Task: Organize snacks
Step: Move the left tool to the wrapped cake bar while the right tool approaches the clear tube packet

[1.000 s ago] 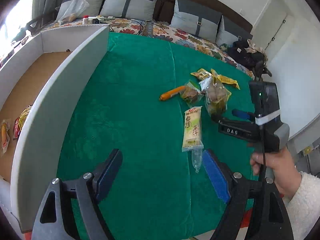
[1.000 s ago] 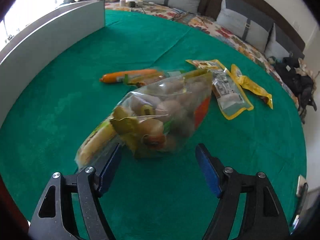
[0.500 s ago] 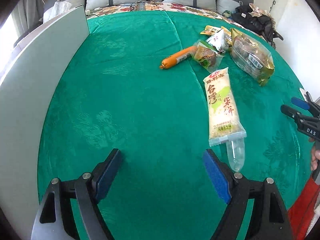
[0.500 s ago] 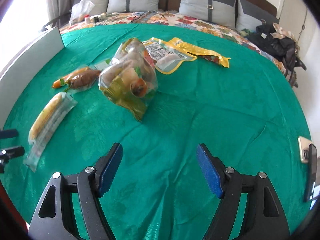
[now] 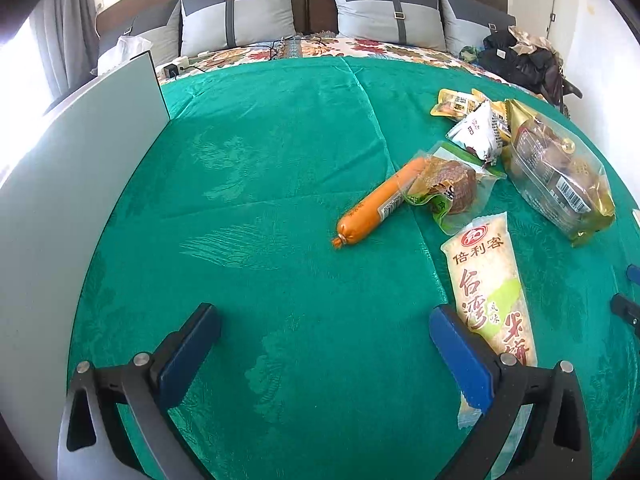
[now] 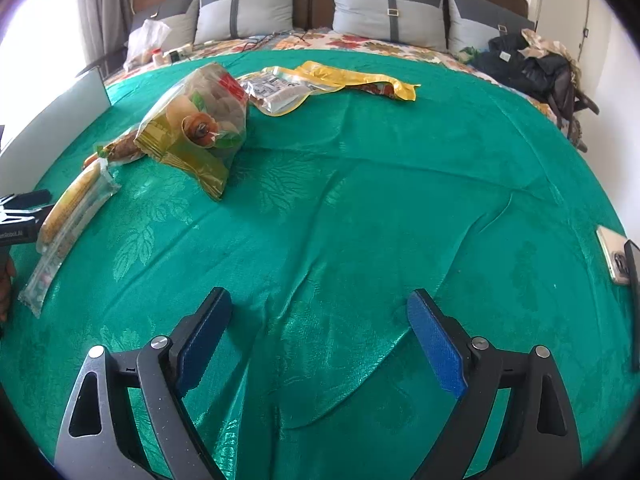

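Green cloth (image 5: 280, 200) covers a bed, with snacks lying loose on it: sausage (image 5: 372, 208), rice cracker pack (image 5: 488, 280), clear bag (image 6: 200, 120). Left claw (image 5: 320, 344) and right claw (image 6: 316, 332) hover over bare cloth, both opening wide, holding nothing.

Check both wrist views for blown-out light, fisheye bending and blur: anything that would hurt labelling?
Left wrist view: window glare whitens the tall white board at left; the green patterned bedspread bulges, corners vignette black; the long white rice-cracker packet reads sharply. Right wrist view: overexposed top-left corner, same barrel bending, the clear bag of round snacks in focus, no motion blur.
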Tool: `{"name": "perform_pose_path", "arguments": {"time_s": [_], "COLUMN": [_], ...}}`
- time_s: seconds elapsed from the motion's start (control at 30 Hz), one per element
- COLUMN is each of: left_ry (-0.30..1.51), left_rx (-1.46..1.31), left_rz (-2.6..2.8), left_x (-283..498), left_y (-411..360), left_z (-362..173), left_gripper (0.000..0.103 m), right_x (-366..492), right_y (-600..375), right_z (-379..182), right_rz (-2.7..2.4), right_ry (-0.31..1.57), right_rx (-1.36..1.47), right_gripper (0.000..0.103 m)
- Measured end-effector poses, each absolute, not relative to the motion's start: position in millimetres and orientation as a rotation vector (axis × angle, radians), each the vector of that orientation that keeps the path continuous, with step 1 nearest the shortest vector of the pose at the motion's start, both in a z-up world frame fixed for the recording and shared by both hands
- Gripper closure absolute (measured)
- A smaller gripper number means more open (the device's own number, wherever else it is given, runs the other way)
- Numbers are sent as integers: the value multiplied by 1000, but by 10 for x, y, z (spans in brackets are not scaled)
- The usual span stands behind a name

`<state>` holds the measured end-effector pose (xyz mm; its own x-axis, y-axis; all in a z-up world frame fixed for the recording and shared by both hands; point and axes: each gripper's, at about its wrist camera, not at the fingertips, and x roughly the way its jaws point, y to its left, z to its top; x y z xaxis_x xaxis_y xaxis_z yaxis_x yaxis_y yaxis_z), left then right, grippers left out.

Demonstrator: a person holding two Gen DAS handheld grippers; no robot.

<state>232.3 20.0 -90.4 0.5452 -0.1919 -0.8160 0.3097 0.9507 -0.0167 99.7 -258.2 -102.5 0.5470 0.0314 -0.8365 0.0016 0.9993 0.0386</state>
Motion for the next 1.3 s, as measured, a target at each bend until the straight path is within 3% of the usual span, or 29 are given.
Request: {"name": "perform_pose_path", "arguments": {"time_s": [0.37, 0.47, 0.7, 1.03, 1.3], "left_ry": [953, 938, 944, 944, 971], "left_rx": [174, 101, 136, 136, 128], "left_rz": [-352, -319, -300, -299, -311], "left_x": [2096, 2058, 2057, 2055, 2069], "left_y": [543, 719, 658, 661, 663], "left_z": [-904, -896, -915, -914, -892], "left_gripper": [0, 0, 0, 0, 1], "right_x": [1047, 1023, 1342, 735, 908], "right_y": [-2482, -1999, -851, -2150, -2795], "right_z": [-986, -838, -966, -590, -1007], "right_rz": [17, 179, 363, 102, -47], "right_ry": [1054, 1010, 1048, 894, 996], "right_rx": [86, 199, -8, -13, 57], "right_gripper": [8, 8, 11, 10, 10]}}
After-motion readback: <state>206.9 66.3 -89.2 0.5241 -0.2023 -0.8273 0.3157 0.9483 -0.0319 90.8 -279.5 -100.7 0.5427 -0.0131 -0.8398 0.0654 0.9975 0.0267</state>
